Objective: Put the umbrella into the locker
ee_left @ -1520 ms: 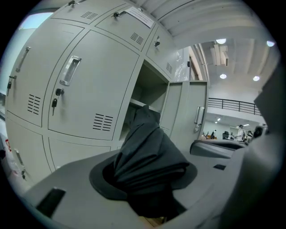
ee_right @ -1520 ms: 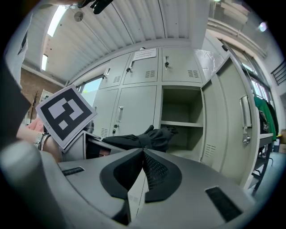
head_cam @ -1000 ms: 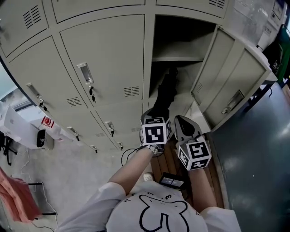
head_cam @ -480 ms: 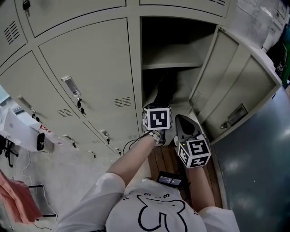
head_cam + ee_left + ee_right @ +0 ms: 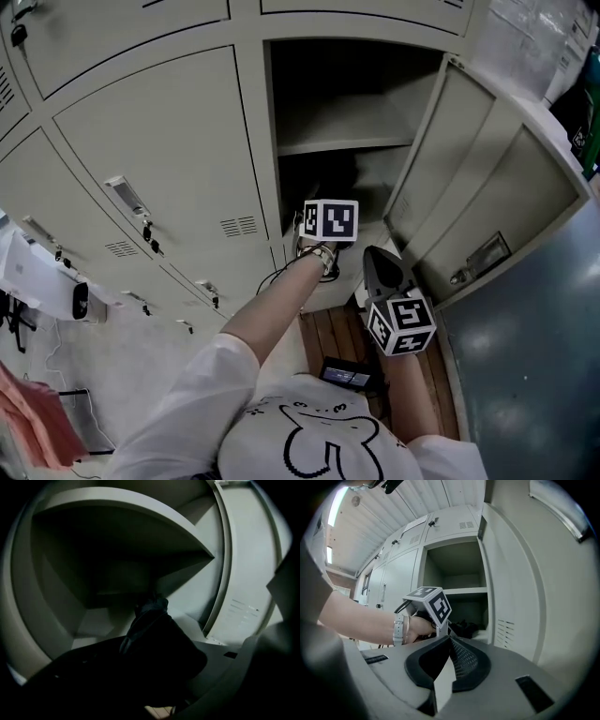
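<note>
The open locker (image 5: 349, 146) has one shelf, and its door (image 5: 487, 187) swings out to the right. My left gripper (image 5: 328, 246) reaches into the mouth of the lower compartment. In the left gripper view its dark jaws (image 5: 150, 667) are shut on the folded black umbrella (image 5: 151, 630), whose tip points towards the compartment's back wall. In the right gripper view the umbrella (image 5: 464, 627) lies low inside the compartment. My right gripper (image 5: 379, 266) hangs just right of and behind the left one, outside the locker. Its pads (image 5: 461, 660) are shut on nothing.
Closed locker doors (image 5: 159, 141) with handles and keys fill the left. A black device (image 5: 347, 377) lies on a wooden floor strip by my feet. A dark surface (image 5: 534, 347) runs along the right, under the open door.
My left gripper has gone forward with the umbrella, from in front of the locker into the lower compartment's mouth. The right gripper has shifted a little and stays outside.
</note>
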Demonstrator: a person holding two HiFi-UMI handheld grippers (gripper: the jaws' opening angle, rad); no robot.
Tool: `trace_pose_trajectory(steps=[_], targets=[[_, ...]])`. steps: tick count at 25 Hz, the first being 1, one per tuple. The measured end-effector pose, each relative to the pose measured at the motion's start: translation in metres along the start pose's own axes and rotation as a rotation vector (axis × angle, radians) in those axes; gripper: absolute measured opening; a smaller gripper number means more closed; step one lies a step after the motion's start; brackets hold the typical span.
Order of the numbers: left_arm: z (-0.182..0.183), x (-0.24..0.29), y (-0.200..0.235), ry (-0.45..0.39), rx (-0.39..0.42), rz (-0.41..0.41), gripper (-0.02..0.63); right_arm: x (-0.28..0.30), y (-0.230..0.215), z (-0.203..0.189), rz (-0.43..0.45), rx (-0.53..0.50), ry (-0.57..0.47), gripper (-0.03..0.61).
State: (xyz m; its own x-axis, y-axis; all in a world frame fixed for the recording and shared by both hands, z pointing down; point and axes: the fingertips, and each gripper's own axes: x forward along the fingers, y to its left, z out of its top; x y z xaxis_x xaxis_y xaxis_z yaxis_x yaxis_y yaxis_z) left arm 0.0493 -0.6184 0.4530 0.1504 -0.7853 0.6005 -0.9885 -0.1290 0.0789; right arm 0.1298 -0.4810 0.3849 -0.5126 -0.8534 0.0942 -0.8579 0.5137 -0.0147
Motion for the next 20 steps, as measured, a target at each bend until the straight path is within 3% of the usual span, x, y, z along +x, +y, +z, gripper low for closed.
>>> trace_pose_trajectory(steps=[5,12,20], targets=[[0.012,0.021,0.004,0.003,0.082,0.040,0.227,-0.004,-0.010,-0.011,-0.020,0.036,0.017,0.026],[0.024,0.049,0.008,0.020,0.138,0.057,0.235,0.002,-0.008,-0.013,-0.024,0.050,0.024,0.026],[0.026,0.064,0.012,0.064,0.142,0.094,0.263,0.023,-0.004,-0.005,-0.061,-0.057,0.059,0.026]])
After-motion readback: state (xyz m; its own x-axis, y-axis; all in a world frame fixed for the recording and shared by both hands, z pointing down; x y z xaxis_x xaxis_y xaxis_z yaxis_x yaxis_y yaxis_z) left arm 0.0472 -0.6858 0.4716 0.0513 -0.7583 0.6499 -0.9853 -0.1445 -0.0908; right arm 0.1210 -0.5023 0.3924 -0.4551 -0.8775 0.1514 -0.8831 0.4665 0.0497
